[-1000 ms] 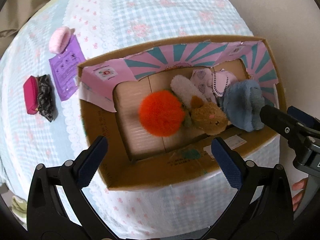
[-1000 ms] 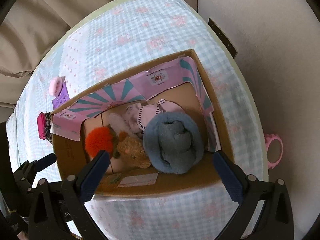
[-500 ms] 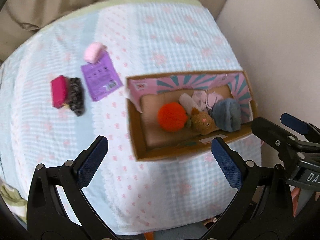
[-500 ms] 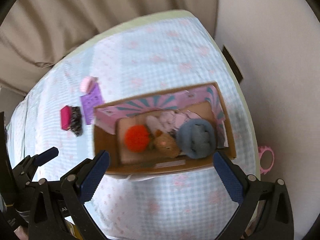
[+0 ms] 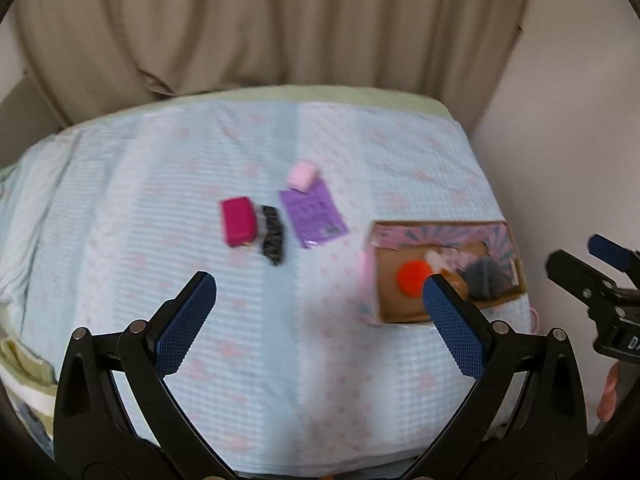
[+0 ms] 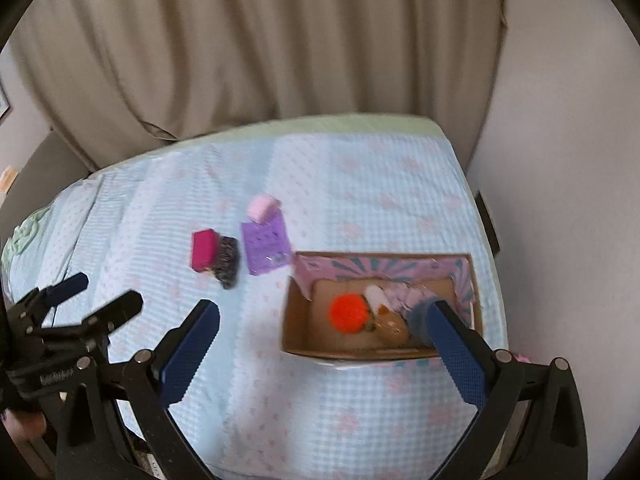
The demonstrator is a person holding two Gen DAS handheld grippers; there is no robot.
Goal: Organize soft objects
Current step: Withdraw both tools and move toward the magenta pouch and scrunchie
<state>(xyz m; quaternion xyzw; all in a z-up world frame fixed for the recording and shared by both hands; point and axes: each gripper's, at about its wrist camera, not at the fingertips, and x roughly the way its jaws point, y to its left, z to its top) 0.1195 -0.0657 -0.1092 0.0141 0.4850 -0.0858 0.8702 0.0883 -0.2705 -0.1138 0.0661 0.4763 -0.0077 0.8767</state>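
A cardboard box [image 6: 292, 328] with a pink and teal lining stands at the right of the bed; it also shows in the left wrist view [image 5: 386, 304]. In it lie an orange pom-pom [image 6: 347, 314], a brown plush [image 6: 394, 328], a white and lilac soft item [image 6: 394, 296] and a grey-blue roll [image 5: 486, 274]. My left gripper [image 5: 318, 320] is open and empty, high above the bed. My right gripper [image 6: 324, 348] is open and empty, above the box's near side.
On the light blue checked bedspread [image 5: 200, 184], left of the box, lie a magenta pouch [image 5: 239, 221], a black item [image 5: 273, 234], a purple packet [image 5: 312, 213] and a pink soft piece [image 5: 303, 175]. Beige curtains [image 6: 260, 48] hang behind; a wall is at right.
Both grippers have drawn far back and up from the box, so the whole bed and the curtains show now. Both stay open and empty. The box contents have not moved.
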